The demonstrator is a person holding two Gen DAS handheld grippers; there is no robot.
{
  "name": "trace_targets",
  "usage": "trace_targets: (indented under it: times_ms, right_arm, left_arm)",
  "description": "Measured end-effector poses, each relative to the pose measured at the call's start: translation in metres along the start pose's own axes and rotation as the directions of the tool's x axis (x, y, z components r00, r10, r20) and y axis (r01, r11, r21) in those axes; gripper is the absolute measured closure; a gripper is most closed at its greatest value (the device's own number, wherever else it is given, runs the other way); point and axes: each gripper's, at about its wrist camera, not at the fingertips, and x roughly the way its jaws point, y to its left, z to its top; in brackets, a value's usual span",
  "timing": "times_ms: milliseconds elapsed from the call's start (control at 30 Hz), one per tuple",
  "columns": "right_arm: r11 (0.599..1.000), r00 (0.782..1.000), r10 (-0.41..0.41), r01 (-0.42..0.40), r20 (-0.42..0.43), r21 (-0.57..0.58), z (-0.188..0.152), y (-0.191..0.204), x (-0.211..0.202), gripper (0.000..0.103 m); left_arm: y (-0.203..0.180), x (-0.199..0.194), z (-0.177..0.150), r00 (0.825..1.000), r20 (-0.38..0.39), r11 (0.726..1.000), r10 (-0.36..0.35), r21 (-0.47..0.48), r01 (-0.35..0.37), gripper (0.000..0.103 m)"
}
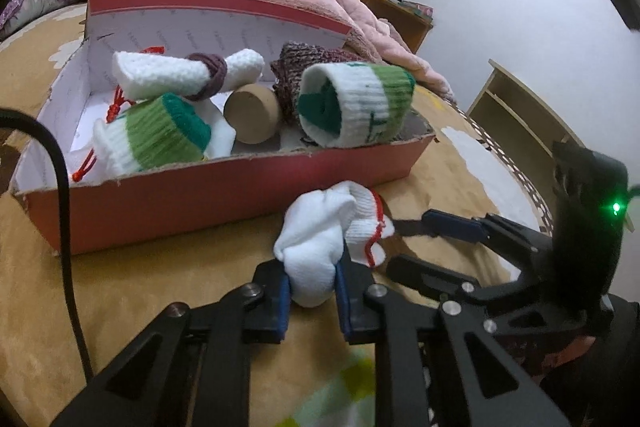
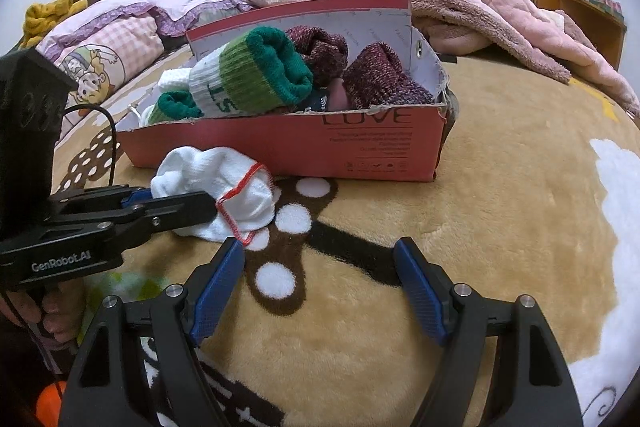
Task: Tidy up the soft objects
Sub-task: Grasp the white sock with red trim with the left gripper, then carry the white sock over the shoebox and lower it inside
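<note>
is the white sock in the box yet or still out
Out. The white sock sits on the blanket in front of the red box, pinched in the left claw; the right claw is open.

Left hand-held gripper [image 2: 208,205] apparently pinching white sock [image 2: 224,187]; right [image 2: 320,267] spread.

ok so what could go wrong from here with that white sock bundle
The left tongs pinch only one end of the white sock bundle, so its loose red-trimmed cuff could unroll or slip free on lifting. The red box is already crowded with rolled socks, so the bundle may perch on top and tumble out.
</note>
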Motion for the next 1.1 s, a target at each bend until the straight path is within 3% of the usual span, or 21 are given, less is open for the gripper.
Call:
trace_targets:
  times_ms: [533,733,967,1100]
  right_arm:
    - [0.998,1.0,-0.019,0.02,0.013,-0.053,0.0,0.017,0.0,0.024]
    - [0.999,1.0,0.002,-0.002,-0.001,-0.052,0.003,0.023,0.006,0.024]
    - [0.999,1.0,-0.013,0.012,-0.008,-0.046,0.005,0.024,0.011,0.024]
    - [0.999,1.0,-0.017,0.016,-0.011,-0.051,0.005,0.025,0.011,0.024]
  left_arm:
    - [0.015,-0.027,-0.024,1.0,0.0,1.0,0.002,0.012,-0.002,0.084]
    - [0.004,-0.021,-0.025,0.998,0.018,0.997,0.055,0.058,-0.056,0.084]
    - [0.014,-0.014,-0.019,1.0,-0.019,1.0,0.004,0.012,-0.004,0.084]
    - [0.012,-0.014,-0.019,1.0,-0.016,0.999,0.016,0.03,-0.016,0.084]
